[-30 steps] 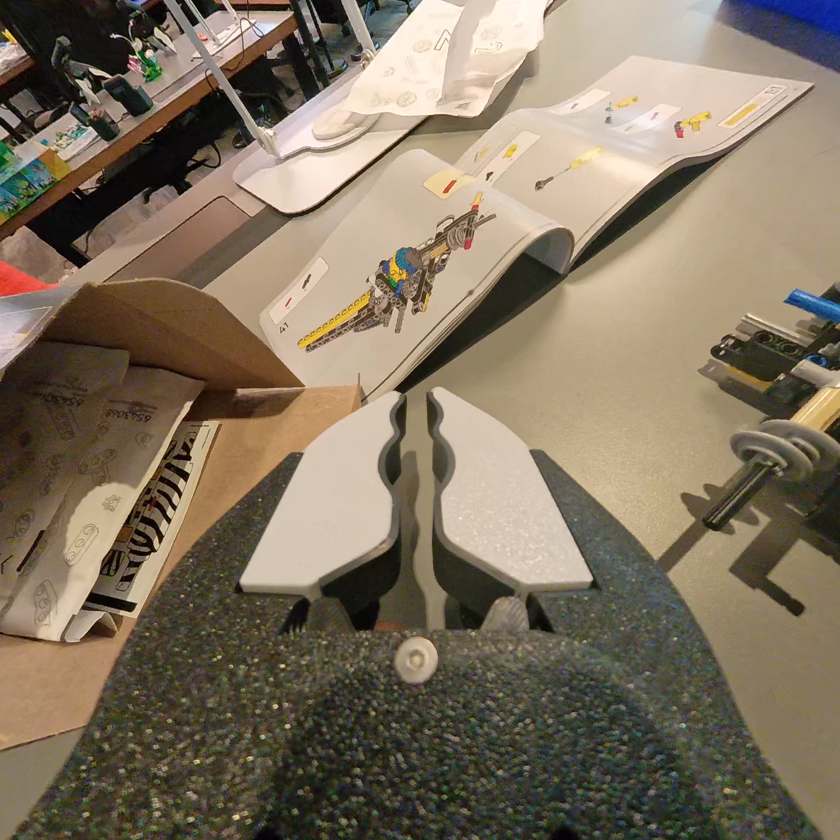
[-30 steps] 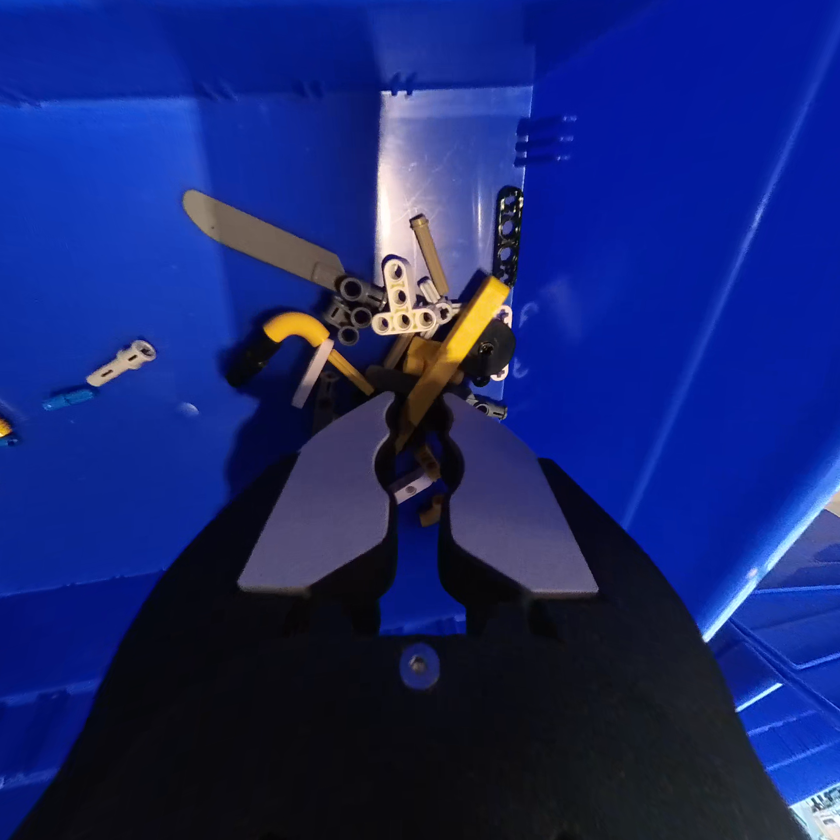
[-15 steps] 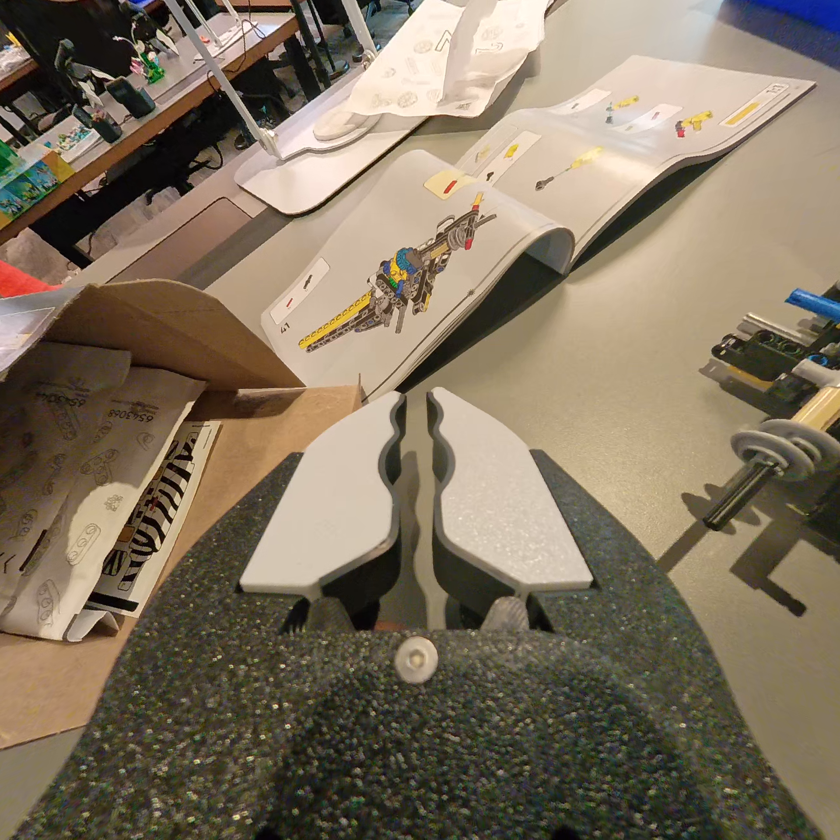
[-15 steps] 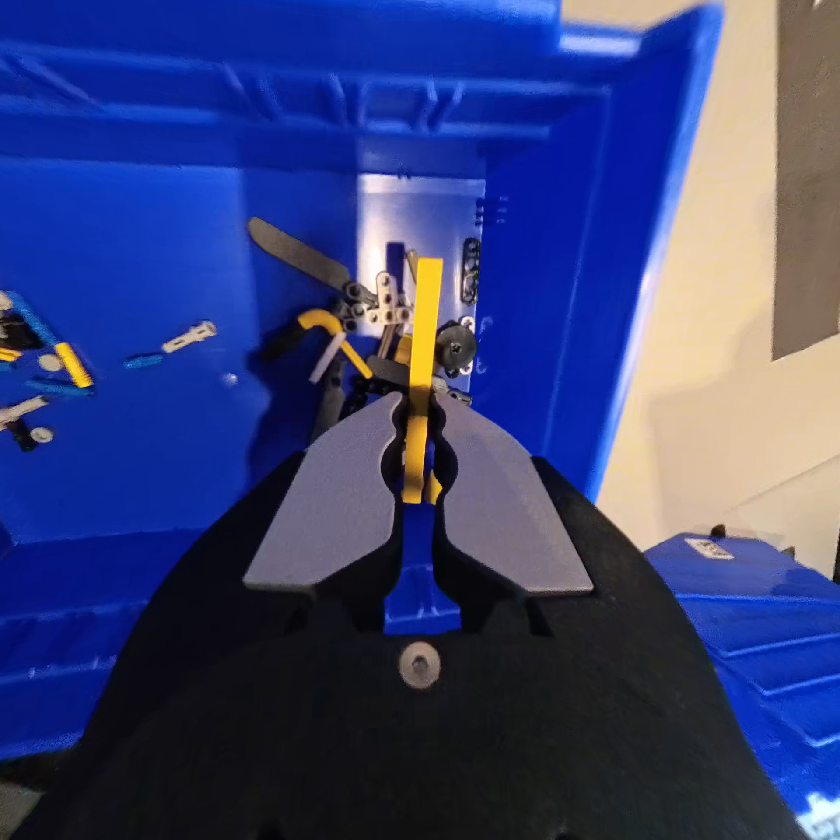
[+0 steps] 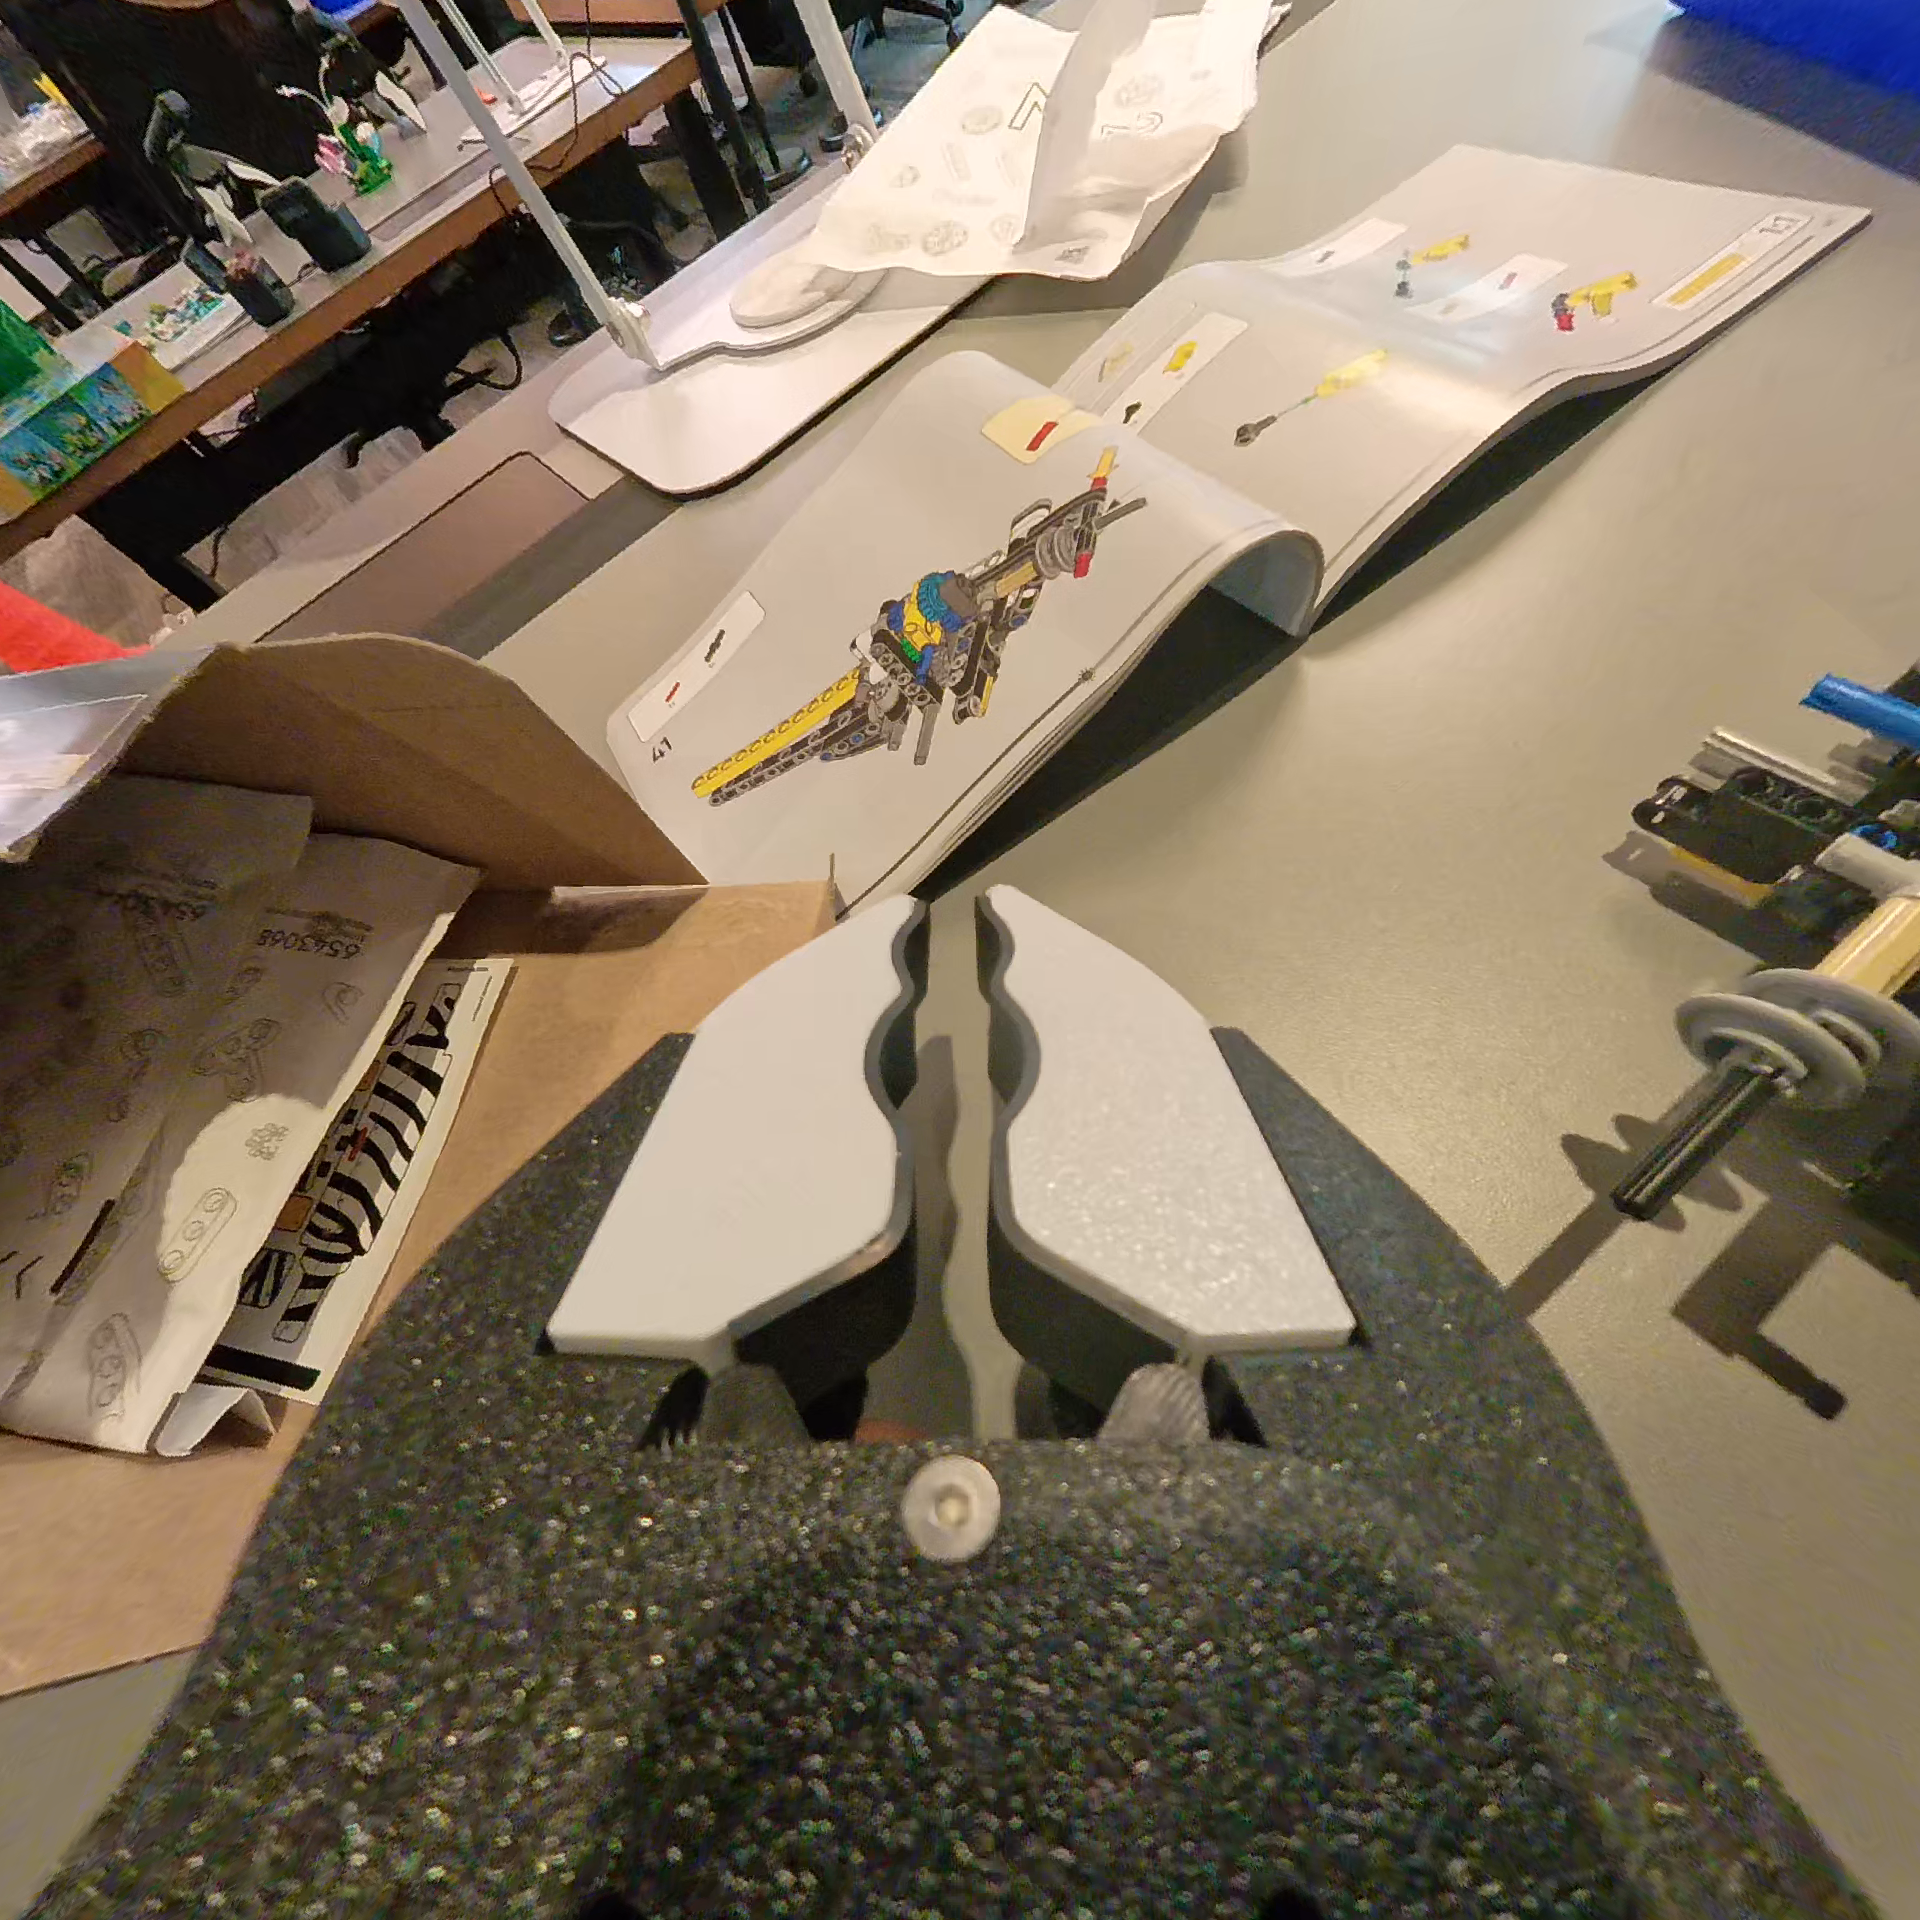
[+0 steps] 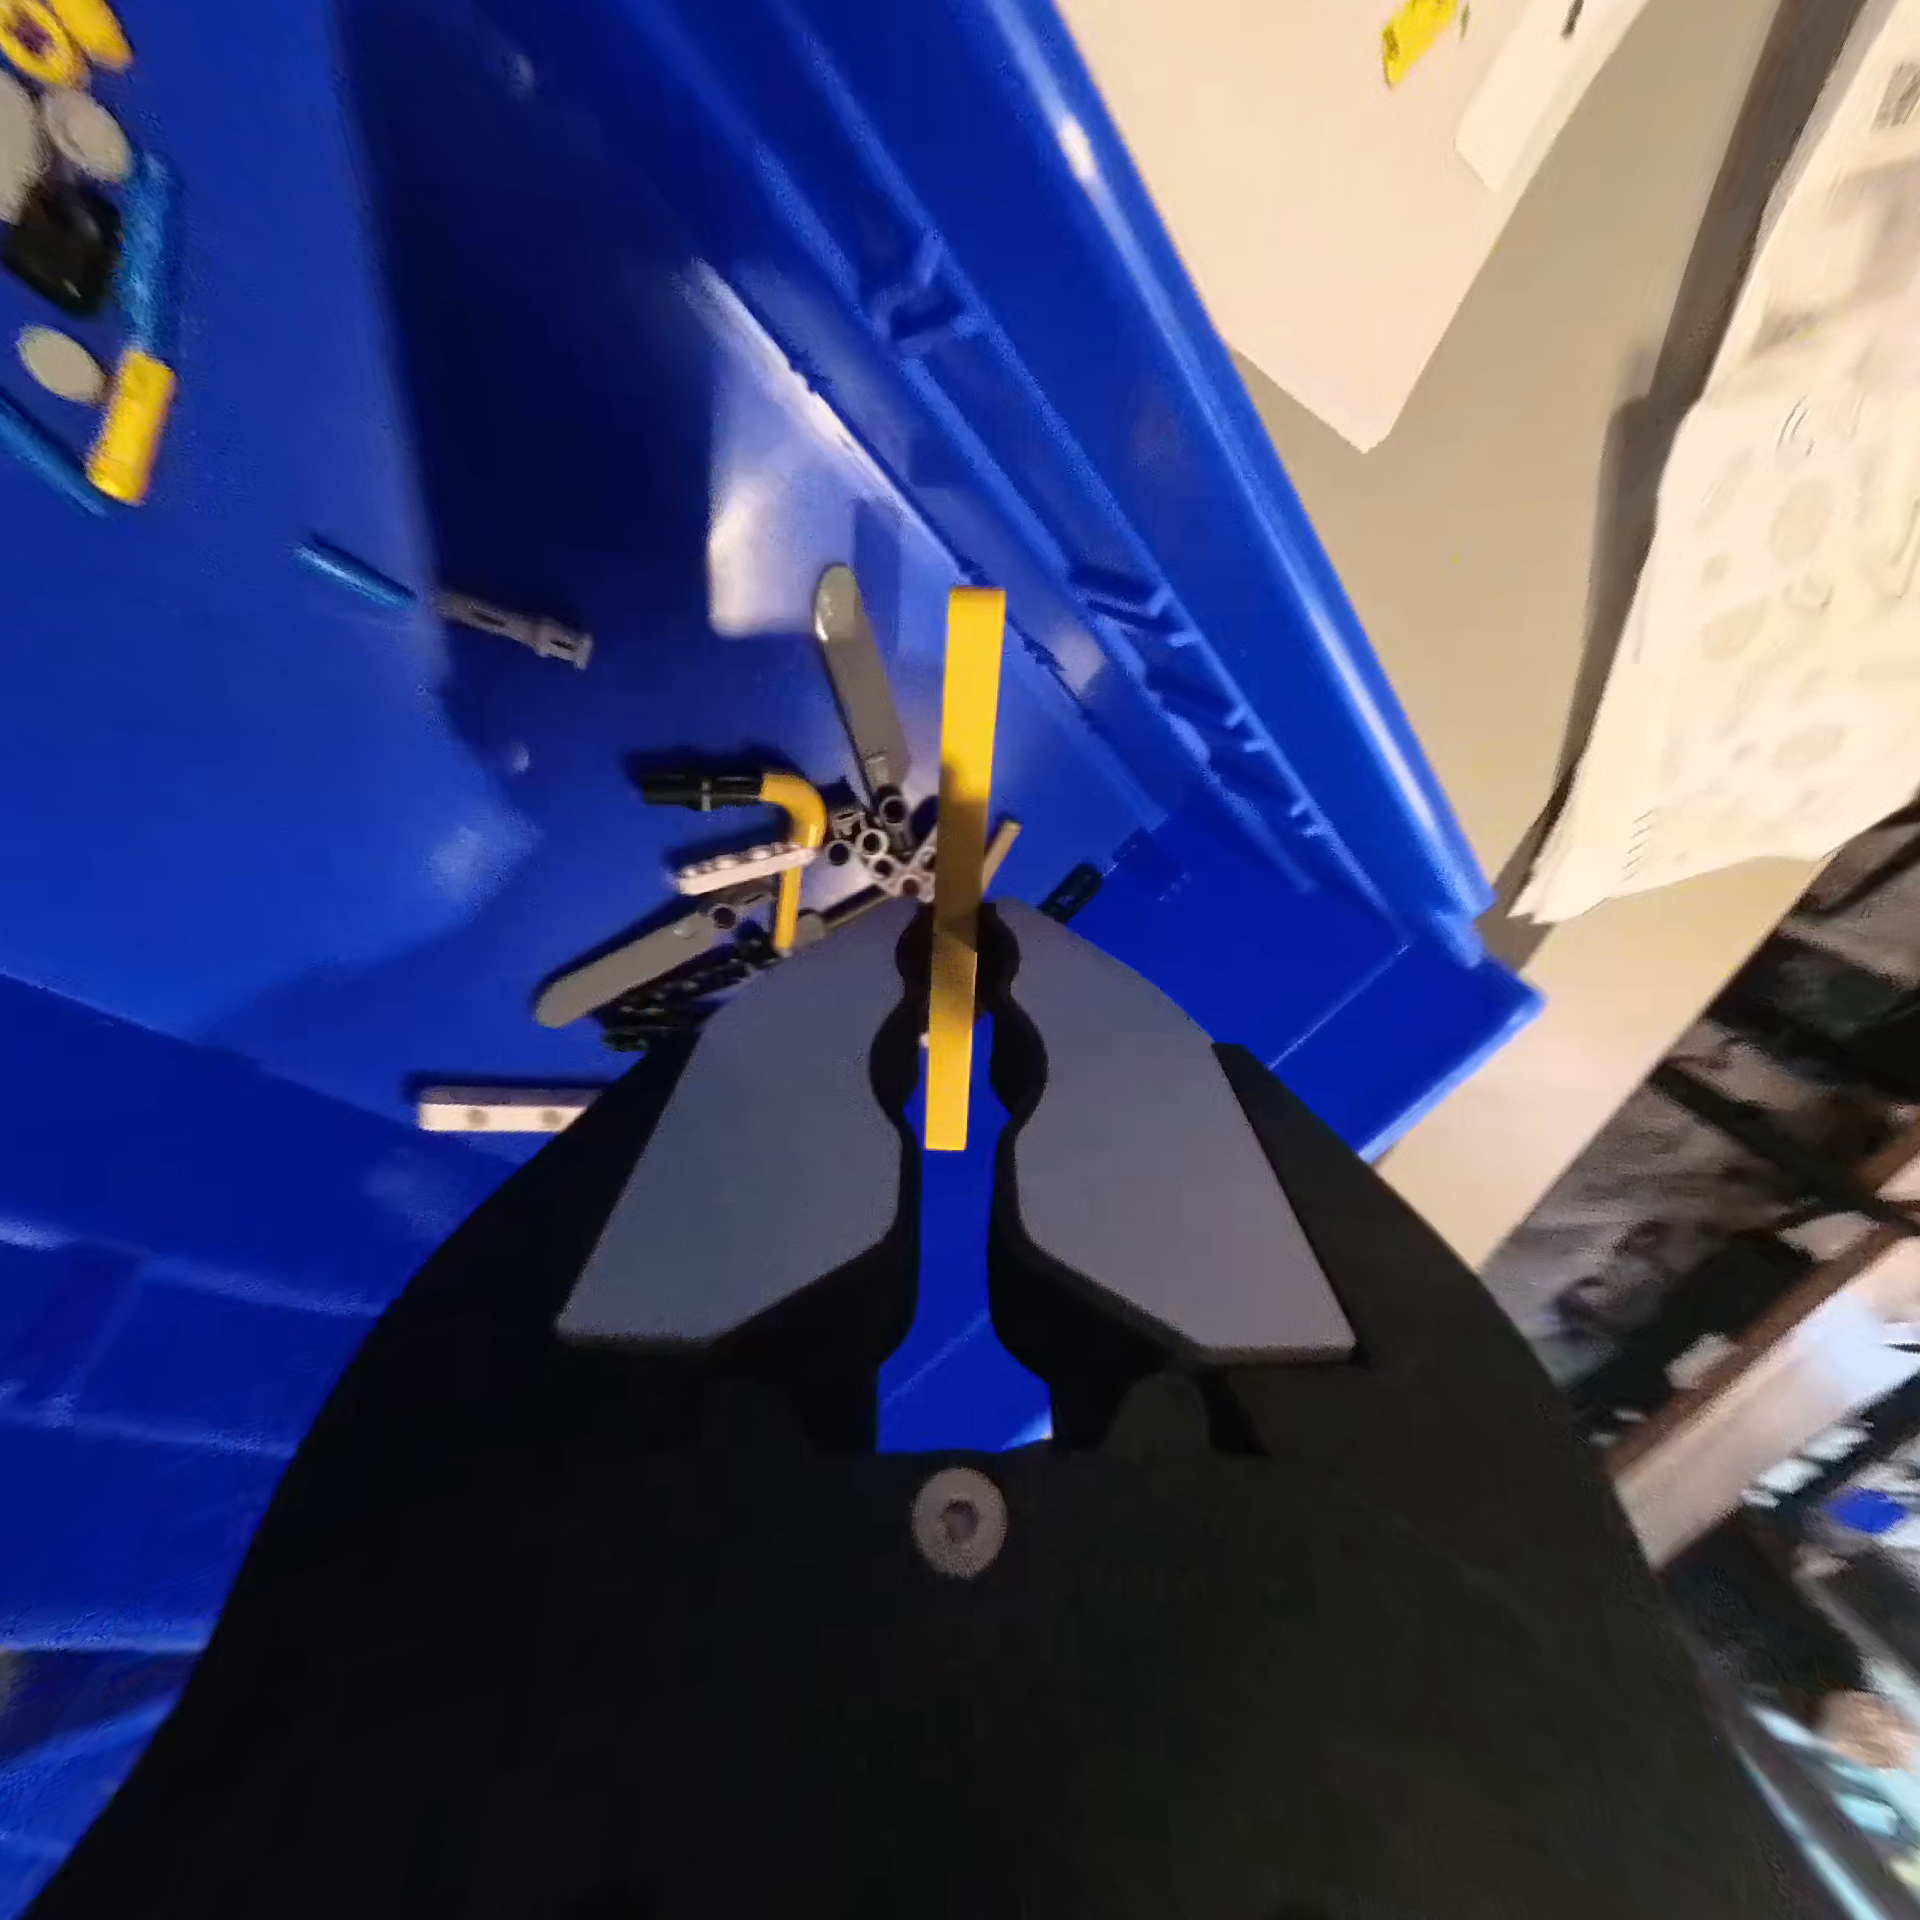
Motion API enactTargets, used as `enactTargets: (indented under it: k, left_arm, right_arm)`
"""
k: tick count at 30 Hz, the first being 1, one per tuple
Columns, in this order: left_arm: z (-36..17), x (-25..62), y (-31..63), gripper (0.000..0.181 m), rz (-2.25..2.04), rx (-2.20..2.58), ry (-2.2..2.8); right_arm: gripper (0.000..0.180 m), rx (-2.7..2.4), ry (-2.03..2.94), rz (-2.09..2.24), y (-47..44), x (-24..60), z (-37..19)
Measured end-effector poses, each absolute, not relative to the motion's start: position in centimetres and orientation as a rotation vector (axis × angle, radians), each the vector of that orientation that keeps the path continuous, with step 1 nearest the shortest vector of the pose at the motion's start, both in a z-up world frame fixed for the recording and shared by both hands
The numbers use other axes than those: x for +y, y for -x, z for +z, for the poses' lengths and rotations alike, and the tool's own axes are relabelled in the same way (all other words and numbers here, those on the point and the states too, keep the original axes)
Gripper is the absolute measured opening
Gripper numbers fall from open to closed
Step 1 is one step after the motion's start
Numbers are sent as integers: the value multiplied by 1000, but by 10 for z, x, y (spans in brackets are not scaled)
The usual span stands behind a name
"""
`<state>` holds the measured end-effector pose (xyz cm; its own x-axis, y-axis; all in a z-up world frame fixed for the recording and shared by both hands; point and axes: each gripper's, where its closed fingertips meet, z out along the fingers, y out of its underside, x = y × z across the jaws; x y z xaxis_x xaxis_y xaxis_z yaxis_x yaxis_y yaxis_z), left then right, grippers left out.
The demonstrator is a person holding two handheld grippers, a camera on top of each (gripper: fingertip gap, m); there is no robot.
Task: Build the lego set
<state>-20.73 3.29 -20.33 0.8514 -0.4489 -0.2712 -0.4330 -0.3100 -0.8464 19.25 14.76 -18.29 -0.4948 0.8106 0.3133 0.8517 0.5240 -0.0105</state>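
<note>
**Yellow beam clamped above the parts bin**

A long yellow Lego beam (image 6: 961,883) stands upright at the centre of the right wrist view, pinched edge-on between the fingertips of the right gripper (image 6: 956,920); its top reaches past the tips and its lower end hangs in the gap between the two grey fingers (image 6: 769,1132). Behind it, the blue plastic bin (image 6: 436,364) fills the left and middle of the frame, tilted in view. Loose parts lie on the bin floor just left of the gripper tips: a grey blade-shaped piece (image 6: 862,686), a yellow bent connector on a black pin (image 6: 764,805), a heap of small grey connectors (image 6: 878,847) and a white beam (image 6: 504,1114) lower down. More yellow and grey parts sit blurred in the upper left corner. White printed paper bags (image 6: 1766,582) show at the right edge.

In the left wrist view, the left gripper (image 5: 948,920) hovers over the grey table (image 5: 1299,935) with its fingers drawn close, a thin slit between them and nothing held. Above the tips, the open instruction booklet (image 5: 1039,582) lies across the upper middle. A cardboard box (image 5: 582,997) holding paper bags and a striped sticker sheet (image 5: 343,1174) occupies the left side. The partly built model (image 5: 1808,966), with grey discs on a black axle, sits at the right edge.
</note>
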Motion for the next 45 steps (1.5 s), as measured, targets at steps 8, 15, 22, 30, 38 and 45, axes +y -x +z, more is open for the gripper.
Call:
enactTargets:
  k: [8, 15, 22, 30, 38, 45]
  left_arm:
    - [-203, 33, 208, 8, -21, 647, 1940]
    - [-203, 33, 208, 8, -21, 646, 1940]
    - [-203, 33, 208, 8, -20, 648, 1940]
    - [-203, 33, 208, 8, -16, 649, 1942]
    - [-204, 34, 209, 8, -4, 645, 1947]
    - [-204, 35, 209, 8, 2, 639, 1949]
  right_arm:
    - [8, -2634, 967, -293, -172, 148, -193]
    - [17, -2561, 983, -305, -167, 159, -191]
    - [24, -2445, 1120, -288, -191, 166, -166]
    - [21, -2298, 1330, -308, -257, 164, -136]
    - [18, -2185, 1392, -239, -284, 147, -126]
    - [17, -2191, 1373, -196, -279, 140, -131]
